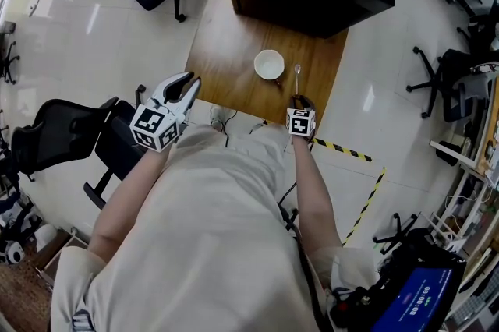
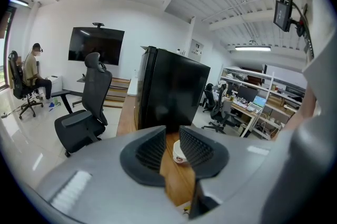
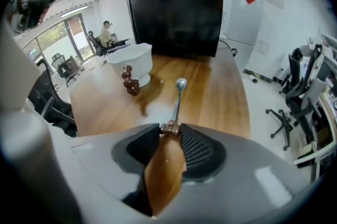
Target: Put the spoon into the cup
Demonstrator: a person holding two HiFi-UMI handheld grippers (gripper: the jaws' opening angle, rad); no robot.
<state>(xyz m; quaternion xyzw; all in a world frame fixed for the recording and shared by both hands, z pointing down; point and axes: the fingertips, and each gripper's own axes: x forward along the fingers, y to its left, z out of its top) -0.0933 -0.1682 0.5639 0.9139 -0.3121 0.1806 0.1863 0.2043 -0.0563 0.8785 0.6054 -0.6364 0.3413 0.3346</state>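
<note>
We pinch our right gripper (image 3: 169,131) jaws on the handle tip of the slim metal spoon (image 3: 178,99), lying lengthwise away across the wooden table (image 3: 221,97), round white cup (image 3: 131,62) just left, left gripper (image 2: 172,136) jaws apart, empty.

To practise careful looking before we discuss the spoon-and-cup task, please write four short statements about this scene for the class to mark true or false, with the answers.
1. The cup stands upright on the table. True.
2. The handle end of the spoon sits between the jaws of the right gripper. True.
3. The spoon lies inside the cup. False: it lies flat on the table beside the cup.
4. The left gripper holds the cup. False: its jaws are apart with nothing gripped, and it is held away from the cup.
</note>
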